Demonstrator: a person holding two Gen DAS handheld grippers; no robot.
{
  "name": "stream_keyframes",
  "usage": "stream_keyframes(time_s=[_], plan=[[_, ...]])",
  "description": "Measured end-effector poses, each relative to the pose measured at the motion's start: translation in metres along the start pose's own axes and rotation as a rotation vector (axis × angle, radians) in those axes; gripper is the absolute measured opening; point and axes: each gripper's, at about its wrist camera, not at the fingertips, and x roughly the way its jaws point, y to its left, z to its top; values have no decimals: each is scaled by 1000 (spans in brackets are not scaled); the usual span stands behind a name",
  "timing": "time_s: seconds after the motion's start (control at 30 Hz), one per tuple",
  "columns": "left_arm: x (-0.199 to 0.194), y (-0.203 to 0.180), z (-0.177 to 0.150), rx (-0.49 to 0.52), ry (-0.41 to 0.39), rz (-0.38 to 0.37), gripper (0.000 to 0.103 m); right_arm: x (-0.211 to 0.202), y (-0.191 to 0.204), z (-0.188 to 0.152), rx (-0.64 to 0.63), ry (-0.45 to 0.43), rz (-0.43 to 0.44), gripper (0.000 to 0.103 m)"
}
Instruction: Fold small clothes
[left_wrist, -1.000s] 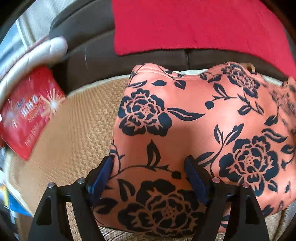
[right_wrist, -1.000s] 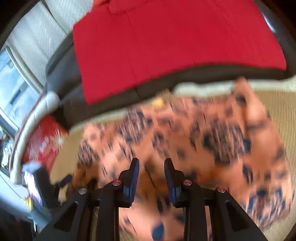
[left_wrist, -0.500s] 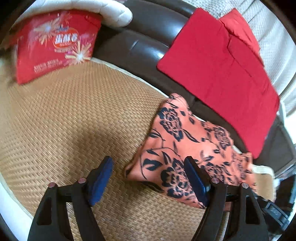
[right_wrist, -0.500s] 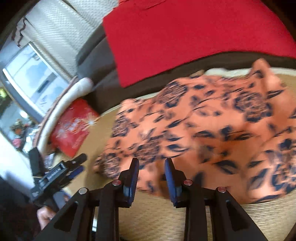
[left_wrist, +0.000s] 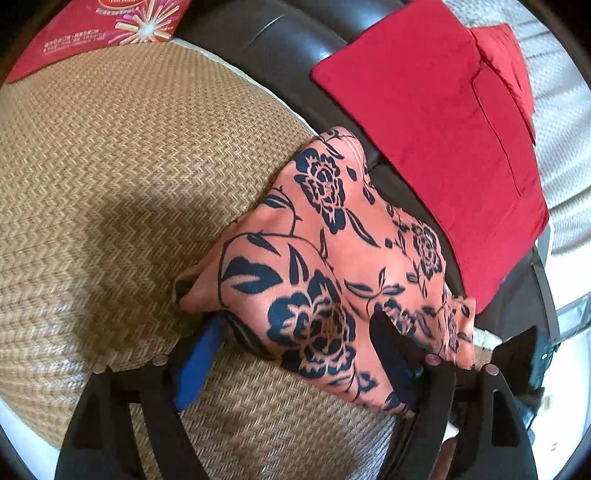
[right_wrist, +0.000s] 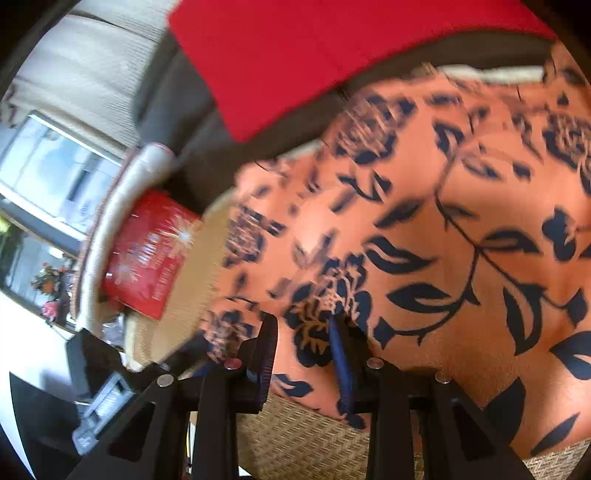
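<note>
Garment: my floral garment (left_wrist: 332, 266) lies bunched on the woven mat (left_wrist: 110, 166).
Left gripper (left_wrist: 295, 354): jaws opening wide, straddling the near corner.
Right gripper (right_wrist: 304, 336): narrow gap over cloth; I cannot tell if it pinches.

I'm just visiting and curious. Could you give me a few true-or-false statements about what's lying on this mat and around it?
1. The orange floral garment lies on a woven straw mat. True.
2. The garment's flowers are white. False: they are dark navy.
3. A red cloth hangs over the dark sofa back behind the mat. True.
4. The red packet lies on top of the garment. False: it lies apart, at the mat's far edge.
5. The left gripper has garment fabric between its fingers. True.
</note>
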Motion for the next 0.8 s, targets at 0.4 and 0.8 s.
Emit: stream_keyframes(time_s=[0.4,0.8], plan=[[16,-17,6,30,-68,37,59,15,-26,3,44,87,0,2],[32,-34,9,112,-104,54,31,8,-35,2,70,161,77,3]])
